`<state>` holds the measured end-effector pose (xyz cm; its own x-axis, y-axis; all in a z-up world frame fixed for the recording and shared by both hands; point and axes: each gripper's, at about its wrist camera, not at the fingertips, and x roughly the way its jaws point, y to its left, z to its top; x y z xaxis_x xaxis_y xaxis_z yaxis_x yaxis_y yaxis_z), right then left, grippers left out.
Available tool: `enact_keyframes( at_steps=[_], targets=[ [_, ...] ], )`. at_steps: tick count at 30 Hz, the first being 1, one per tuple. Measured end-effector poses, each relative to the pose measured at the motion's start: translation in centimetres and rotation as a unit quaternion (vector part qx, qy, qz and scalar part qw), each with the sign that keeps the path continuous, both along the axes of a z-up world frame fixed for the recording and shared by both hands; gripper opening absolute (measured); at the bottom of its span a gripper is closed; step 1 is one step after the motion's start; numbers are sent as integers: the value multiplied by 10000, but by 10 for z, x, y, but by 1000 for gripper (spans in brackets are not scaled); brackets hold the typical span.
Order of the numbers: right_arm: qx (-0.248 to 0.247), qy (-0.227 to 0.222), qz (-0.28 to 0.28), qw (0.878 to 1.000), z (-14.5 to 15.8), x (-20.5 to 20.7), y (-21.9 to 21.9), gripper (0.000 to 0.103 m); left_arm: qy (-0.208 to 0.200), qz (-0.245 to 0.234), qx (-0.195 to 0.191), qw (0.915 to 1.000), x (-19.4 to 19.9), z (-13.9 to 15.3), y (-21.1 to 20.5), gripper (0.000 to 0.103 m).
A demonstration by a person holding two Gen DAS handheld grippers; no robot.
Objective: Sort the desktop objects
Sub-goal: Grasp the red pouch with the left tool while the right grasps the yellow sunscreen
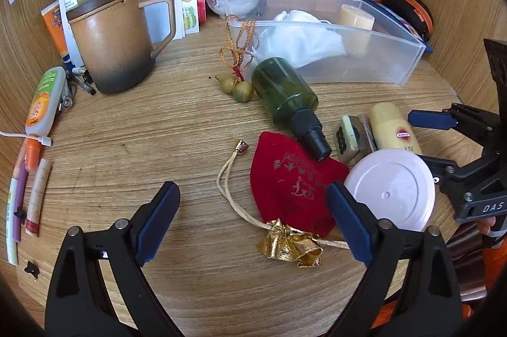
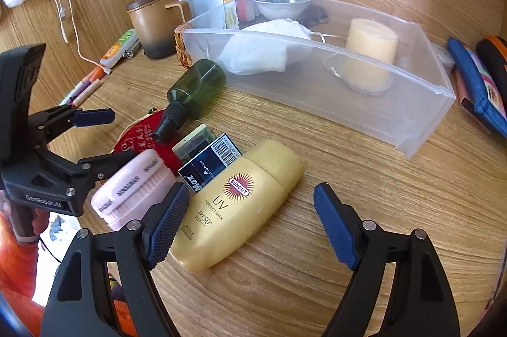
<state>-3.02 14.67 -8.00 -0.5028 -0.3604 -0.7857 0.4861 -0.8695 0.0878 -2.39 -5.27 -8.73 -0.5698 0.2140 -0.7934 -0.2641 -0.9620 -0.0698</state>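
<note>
My left gripper [image 1: 253,194] is open over the wooden desk. A red velvet pouch [image 1: 291,188] with a gold bow [image 1: 291,245] lies between its fingers, close to the right pad and not pressed. A pink jar [image 1: 391,188] sits just beyond that finger. My right gripper [image 2: 250,191] is open around a yellow sunscreen bottle [image 2: 244,200] lying flat; the left pad is beside it and the right pad stands apart. A green spray bottle [image 2: 196,86] lies on its side near a clear plastic bin [image 2: 317,90], which holds a candle [image 2: 369,52] and a white cloth [image 2: 263,48].
A brown lidded mug [image 1: 117,39], tubes and pens [image 1: 41,102] and papers crowd the left and back. A gourd charm [image 1: 237,86], a mahjong tile [image 1: 347,136] and a small dark box [image 2: 209,162] lie among the bottles. A blue wallet [image 2: 475,83] lies right of the bin.
</note>
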Motion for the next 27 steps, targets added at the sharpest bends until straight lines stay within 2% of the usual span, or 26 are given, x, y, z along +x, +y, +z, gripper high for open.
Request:
enact_keyframes(
  at_steps=[3, 7, 9, 12, 16, 18, 20, 22, 27],
  targets=[
    [-18, -6, -14, 10000, -2, 0, 0, 78, -28, -16, 87, 10000, -1, 0, 1, 83],
    [-4, -23, 16, 10000, -5, 3, -2, 77, -29, -45, 102, 9999, 1, -2, 2, 77],
    [16, -7, 88, 10000, -4, 5, -3, 73, -29, -96, 92, 9999, 2, -2, 3, 72],
    [10, -28, 221, 9998, -3, 7, -2, 61, -50, -192, 115, 9997, 4, -1, 4, 66],
    [95, -45, 343, 9994, -3, 9, -1, 53, -44, -186, 83, 9998, 4, -1, 0, 60],
    [197, -42, 371, 9991, -3, 10, 1, 48, -57, -160, 102, 9998, 4, 0, -5, 51],
    [373, -13, 351, 9987, -5, 9, 4, 39, -75, -116, 127, 9998, 4, 1, -12, 47],
    [511, 9, 308, 9982, -7, 8, 9, 37, -113, -90, 182, 9997, 3, 0, -17, 46],
    [441, 5, 198, 9988, -7, 2, 17, 37, -132, -93, 199, 9997, 2, -3, -14, 47]
  ],
)
